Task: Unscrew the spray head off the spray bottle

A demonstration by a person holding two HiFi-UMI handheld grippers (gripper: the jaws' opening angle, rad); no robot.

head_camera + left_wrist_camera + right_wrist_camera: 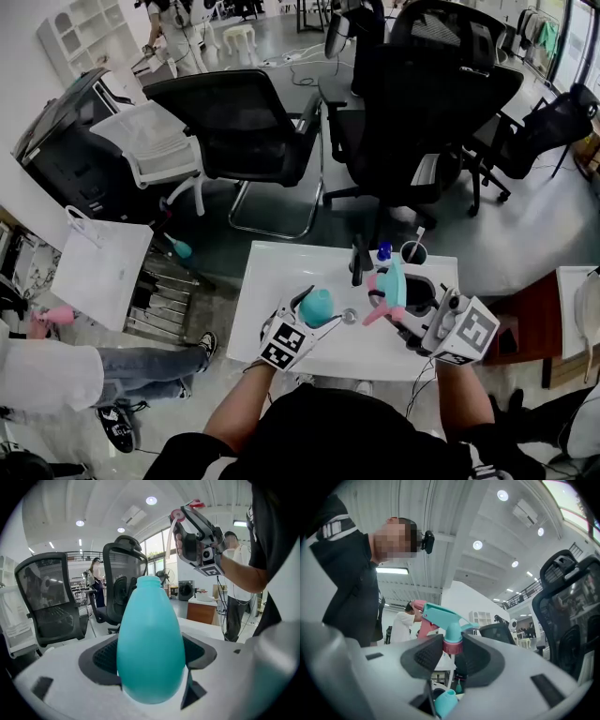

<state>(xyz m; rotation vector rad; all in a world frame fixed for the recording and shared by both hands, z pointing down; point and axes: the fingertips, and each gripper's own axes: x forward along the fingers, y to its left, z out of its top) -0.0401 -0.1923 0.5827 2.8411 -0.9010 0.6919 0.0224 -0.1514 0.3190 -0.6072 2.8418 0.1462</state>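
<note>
Since the spray head is already off the neck, you hold the two parts apart. Your left hand-held gripper is clenched on the belly of the teal egg-shaped plastic spray bottle, neck up, probably so nothing spills. Your right hand-held gripper grasps the teal-and-pink plastic spray head by its pink collar, up and to the right of the left one, likely to keep the thin dip tube clear of the bottle. Only the left gripper view shows the bare, open neck. Only the right gripper view shows the pads seated on the collar. The head view alone places both above the white counter.
</note>
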